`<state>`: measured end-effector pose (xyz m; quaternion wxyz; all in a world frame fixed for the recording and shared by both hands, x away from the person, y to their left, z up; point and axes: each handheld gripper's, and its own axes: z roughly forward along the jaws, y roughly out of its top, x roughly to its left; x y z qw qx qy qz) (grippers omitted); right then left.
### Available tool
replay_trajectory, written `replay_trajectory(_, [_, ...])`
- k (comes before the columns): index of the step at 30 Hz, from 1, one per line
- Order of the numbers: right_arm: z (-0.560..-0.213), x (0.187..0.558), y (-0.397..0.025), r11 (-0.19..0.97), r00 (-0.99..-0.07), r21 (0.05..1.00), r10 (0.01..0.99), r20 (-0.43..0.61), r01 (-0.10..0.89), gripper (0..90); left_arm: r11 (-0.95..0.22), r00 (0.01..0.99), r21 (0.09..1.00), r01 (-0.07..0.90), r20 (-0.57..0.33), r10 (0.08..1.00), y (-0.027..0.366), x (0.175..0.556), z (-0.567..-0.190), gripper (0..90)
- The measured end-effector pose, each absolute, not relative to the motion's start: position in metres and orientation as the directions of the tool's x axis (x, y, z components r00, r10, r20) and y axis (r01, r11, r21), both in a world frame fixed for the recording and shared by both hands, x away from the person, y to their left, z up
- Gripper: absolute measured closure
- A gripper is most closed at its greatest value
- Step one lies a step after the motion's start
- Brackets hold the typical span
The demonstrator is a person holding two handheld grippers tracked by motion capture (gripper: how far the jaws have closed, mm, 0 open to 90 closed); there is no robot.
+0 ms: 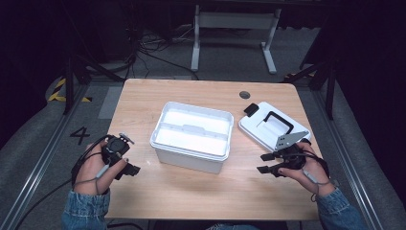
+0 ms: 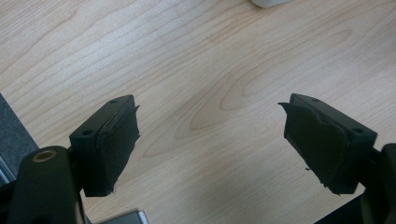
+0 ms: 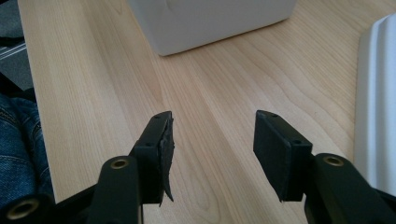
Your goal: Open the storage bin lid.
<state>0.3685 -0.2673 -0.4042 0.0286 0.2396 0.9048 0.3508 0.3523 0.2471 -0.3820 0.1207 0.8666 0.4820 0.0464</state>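
Note:
A white plastic box (image 1: 191, 135) stands open in the middle of the wooden table (image 1: 191, 191); its inside looks bare. Its white lid (image 1: 270, 125), with a black handle, lies flat to the right of it. My left gripper (image 1: 128, 168) hovers low over the table left of the box, open, with bare wood between its pads (image 2: 116, 144). My right gripper (image 1: 266, 163) is open too, just in front of the lid and pointing left toward the box (image 3: 210, 18). The lid's edge (image 3: 376, 107) runs along the right of the right gripper view.
A small dark round hole (image 1: 244, 94) sits in the table near its far right corner. Beyond the table stand a white metal frame (image 1: 234, 28) and loose cables (image 1: 143, 48) on the floor. Denim sleeves (image 1: 86, 211) come in from the near edge.

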Motion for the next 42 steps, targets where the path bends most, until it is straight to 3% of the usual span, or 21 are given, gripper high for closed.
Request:
replay_trajectory(11, [-0.427,0.364,-0.252,0.674,-0.889,0.608,0.440,0.127,0.420,48.9,-0.509,0.534,0.256,0.822,-0.034,0.845,0.245,0.353,-0.383,18.6])
replay_trajectory(30, [-0.460,0.357,-0.232,0.634,-0.887,0.670,0.454,0.081,0.386,39.8,-0.528,0.547,0.260,0.808,0.000,0.837,0.239,0.355,-0.388,18.8])
replay_trajectory(42, [-0.466,0.353,-0.228,0.632,-0.879,0.680,0.476,0.038,0.372,38.6,-0.531,0.550,0.266,0.805,0.002,0.835,0.237,0.357,-0.386,18.9])
